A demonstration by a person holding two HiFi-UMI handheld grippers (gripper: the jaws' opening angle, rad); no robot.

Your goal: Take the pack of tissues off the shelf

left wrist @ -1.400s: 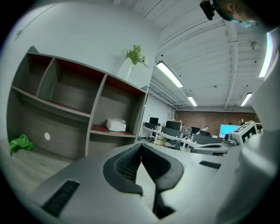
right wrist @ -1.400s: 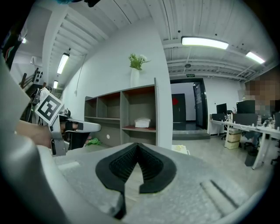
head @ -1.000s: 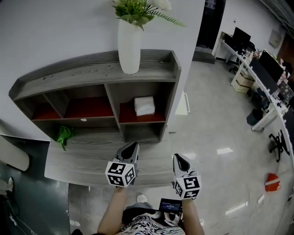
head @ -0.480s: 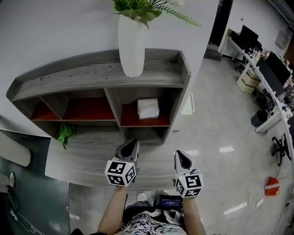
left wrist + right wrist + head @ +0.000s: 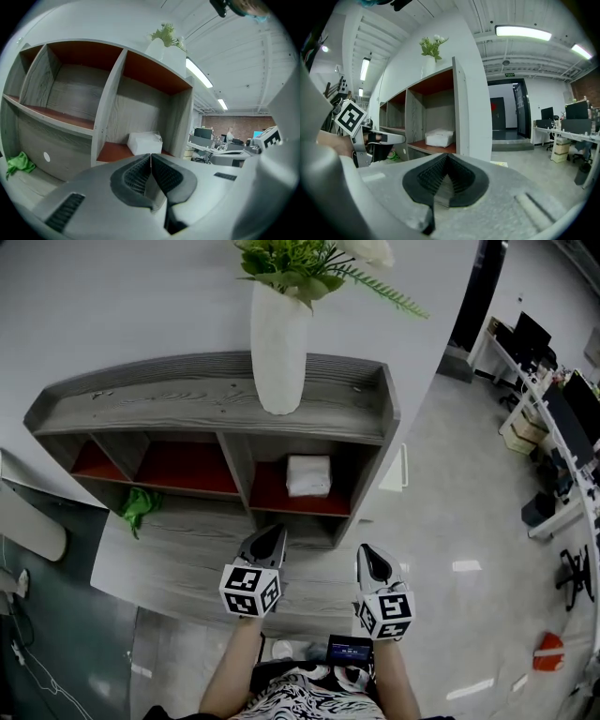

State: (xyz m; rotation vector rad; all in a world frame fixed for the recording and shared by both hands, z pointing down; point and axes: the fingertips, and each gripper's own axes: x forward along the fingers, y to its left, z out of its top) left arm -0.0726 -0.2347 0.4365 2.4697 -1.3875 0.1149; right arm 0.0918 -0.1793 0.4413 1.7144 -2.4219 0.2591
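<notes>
The white pack of tissues lies in the right-hand cubby of the grey wooden shelf, on its red floor; it also shows in the left gripper view as the pack and in the right gripper view as the pack. My left gripper hovers over the lower ledge just in front of that cubby, jaws shut and empty. The right gripper is beside it, off the shelf's right end, also shut with nothing in it.
A tall white vase with green leaves stands on the shelf top above the cubby. A green crumpled thing lies on the lower ledge at the left. Office desks with monitors stand far right, and an orange object lies on the floor.
Both grippers have moved toward the shelf, and the shelf now sits nearer and more centred in the head view. Their jaws stay shut.
</notes>
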